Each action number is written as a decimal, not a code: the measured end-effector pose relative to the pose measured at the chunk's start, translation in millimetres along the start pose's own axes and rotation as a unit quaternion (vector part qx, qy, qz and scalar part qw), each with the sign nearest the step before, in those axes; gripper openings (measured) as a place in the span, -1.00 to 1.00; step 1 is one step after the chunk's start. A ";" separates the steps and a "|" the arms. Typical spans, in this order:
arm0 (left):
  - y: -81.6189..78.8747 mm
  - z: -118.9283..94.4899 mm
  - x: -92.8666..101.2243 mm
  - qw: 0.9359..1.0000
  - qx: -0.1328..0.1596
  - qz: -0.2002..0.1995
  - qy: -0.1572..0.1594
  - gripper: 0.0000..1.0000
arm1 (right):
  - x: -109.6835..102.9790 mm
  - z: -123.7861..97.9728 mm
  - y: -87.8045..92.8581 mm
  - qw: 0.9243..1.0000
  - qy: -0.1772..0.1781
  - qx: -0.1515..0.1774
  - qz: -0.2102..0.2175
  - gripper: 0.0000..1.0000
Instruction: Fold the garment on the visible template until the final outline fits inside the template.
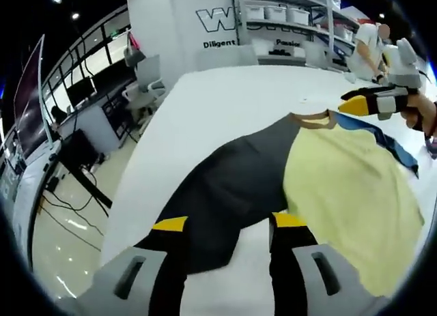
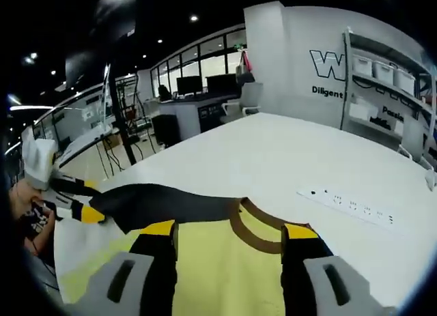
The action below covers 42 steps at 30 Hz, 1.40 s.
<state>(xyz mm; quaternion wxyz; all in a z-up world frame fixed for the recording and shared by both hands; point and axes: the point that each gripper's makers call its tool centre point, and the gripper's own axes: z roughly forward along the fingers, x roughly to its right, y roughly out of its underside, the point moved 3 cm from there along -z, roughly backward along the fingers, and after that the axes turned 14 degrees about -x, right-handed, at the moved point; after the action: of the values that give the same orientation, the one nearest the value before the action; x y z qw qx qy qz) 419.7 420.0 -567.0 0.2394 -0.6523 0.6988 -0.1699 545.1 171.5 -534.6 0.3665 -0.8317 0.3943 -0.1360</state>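
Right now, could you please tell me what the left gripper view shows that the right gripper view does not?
Left gripper view: a blue strip of fabric and a person by the shelves. Right gripper view: a power strip on the table. Both: the black-and-yellow garment, its brown collar, the table and the shelves.

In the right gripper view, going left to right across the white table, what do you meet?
Other hand-held gripper with yellow tips → black sleeve of the garment → brown collar of the yellow garment → white power strip.
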 end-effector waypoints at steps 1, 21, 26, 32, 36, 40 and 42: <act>-0.7 0.5 0.8 1.000 0.000 0.000 0.000 -0.06 | 0.6 -1.6 1.4 1.000 0.001 0.000 0.001 0.15; -3.3 34.3 39.5 0.994 -0.017 0.090 0.064 -0.16 | 19.9 -40.1 73.1 0.997 0.048 -0.014 0.061 0.25; -2.5 42.9 41.4 0.993 -0.028 0.099 0.061 -0.30 | 19.5 -52.1 89.9 0.995 0.059 -0.018 0.075 0.27; -1.6 48.3 37.1 0.993 -0.028 0.100 0.052 -0.55 | 14.6 -71.9 127.4 0.991 0.069 -0.033 0.105 0.28; -2.7 49.7 29.8 0.994 -0.026 0.097 0.039 -0.82 | 19.0 -79.5 153.8 0.986 0.085 -0.051 0.133 0.26; -3.1 46.0 30.6 0.994 -0.029 0.094 0.047 -0.81 | 21.0 -88.6 172.1 0.981 0.101 -0.059 0.152 0.24; -3.1 45.0 31.3 0.994 -0.029 0.095 0.049 -0.81 | 19.9 -92.6 179.8 0.979 0.102 -0.063 0.164 0.22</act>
<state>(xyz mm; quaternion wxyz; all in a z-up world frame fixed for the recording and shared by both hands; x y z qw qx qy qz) 446.2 392.0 -606.1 0.2005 -0.5803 0.7734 -0.1578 410.4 34.4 -600.5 0.2889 -0.7590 0.5681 -0.1328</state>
